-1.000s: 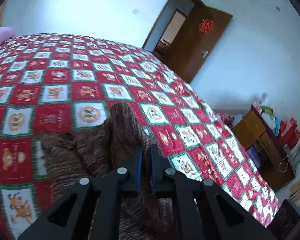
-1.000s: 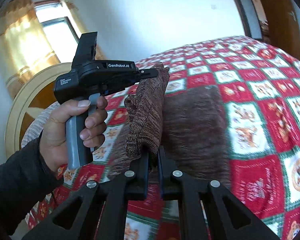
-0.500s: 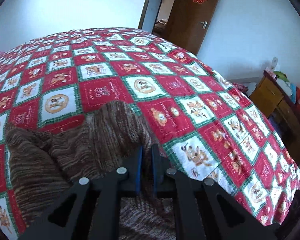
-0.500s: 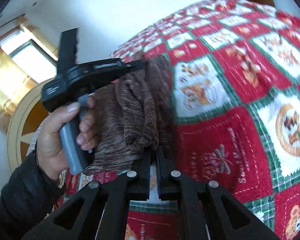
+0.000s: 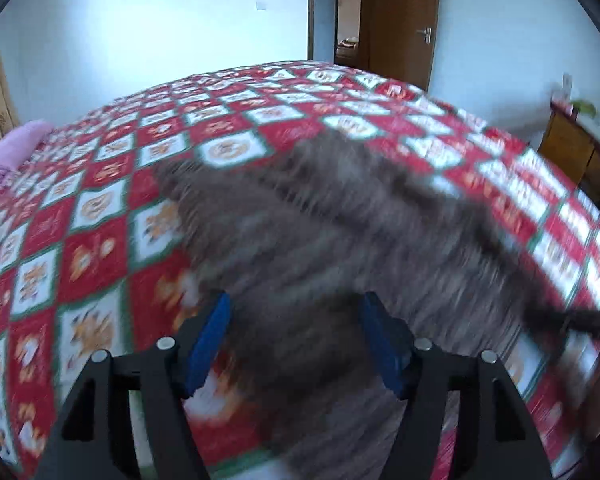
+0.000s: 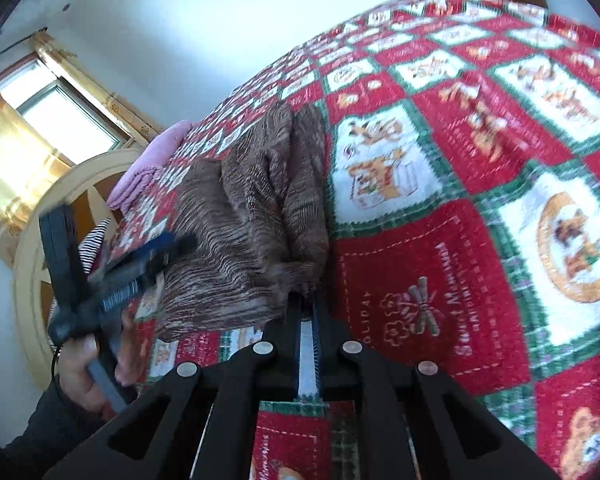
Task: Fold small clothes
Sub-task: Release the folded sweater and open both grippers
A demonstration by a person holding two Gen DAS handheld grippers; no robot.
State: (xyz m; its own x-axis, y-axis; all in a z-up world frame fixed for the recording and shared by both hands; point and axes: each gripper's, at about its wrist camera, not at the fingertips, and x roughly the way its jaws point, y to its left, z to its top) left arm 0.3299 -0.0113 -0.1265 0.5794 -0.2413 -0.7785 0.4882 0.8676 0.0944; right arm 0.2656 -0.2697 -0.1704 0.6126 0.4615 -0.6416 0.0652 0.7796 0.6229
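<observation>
A brown striped knit garment point(image 5: 340, 240) lies blurred on the red, green and white patchwork bedspread point(image 5: 100, 248). My left gripper point(image 5: 296, 320) hovers over it with jaws opening wide. The cloth lies under the gap and the blue pads point(image 5: 214, 336) do not press on it. In the right wrist view the garment point(image 6: 252, 220) lies in folds on the bedspread point(image 6: 440, 280), and my right gripper point(image 6: 308, 300) is shut on its near corner. The left gripper point(image 6: 176, 246) appears at the garment's left edge, held by a hand point(image 6: 96, 376).
A pink cloth point(image 5: 16, 148) lies at the head of the bed, also seen as pink cloth point(image 6: 152, 160). A round wooden headboard point(image 6: 32, 240) and a window point(image 6: 60, 120) stand behind. A brown door point(image 5: 400, 20) and a wooden cabinet point(image 5: 568, 148) lie beyond the bed.
My left gripper has opened and let go of the garment, which now lies lower on the bed. Both grippers came down toward the bedspread. The right stays shut on the cloth.
</observation>
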